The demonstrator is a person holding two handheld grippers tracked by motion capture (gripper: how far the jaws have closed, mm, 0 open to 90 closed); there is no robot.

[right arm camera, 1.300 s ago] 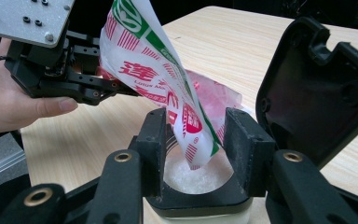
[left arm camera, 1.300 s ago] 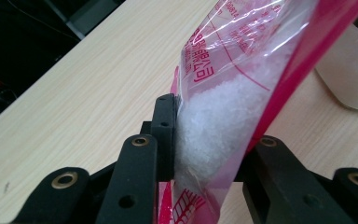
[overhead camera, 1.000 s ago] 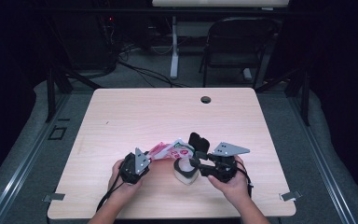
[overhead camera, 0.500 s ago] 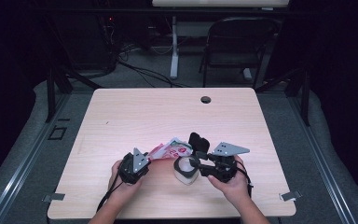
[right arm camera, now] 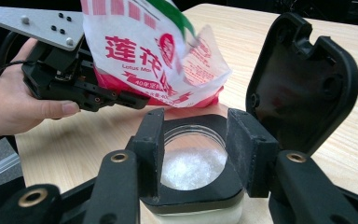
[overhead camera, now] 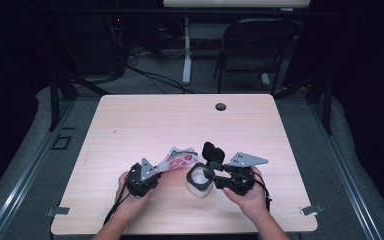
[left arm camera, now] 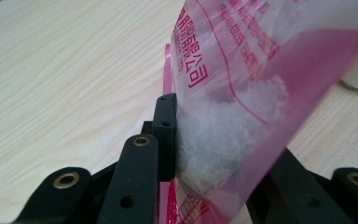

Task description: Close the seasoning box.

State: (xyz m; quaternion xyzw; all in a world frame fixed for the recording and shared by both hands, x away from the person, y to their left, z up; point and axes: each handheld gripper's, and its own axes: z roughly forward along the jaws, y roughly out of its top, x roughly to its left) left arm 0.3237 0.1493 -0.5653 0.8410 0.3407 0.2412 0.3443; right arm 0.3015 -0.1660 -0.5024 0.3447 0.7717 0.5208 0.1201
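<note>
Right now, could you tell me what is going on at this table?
A person is working with a gripper in each hand. The left gripper is clamped on a pink-printed bag of white crystals, tilted toward a jar with its black flip lid open. The right gripper grips the jar's black collar, steadying it on the table. The jar already holds some white crystals.

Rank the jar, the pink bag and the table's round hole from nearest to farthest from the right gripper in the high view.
1. Jar, gripped by the right gripper.
2. Pink bag, just left of it, in the left gripper.
3. Round hole, at the table's far edge.
</note>
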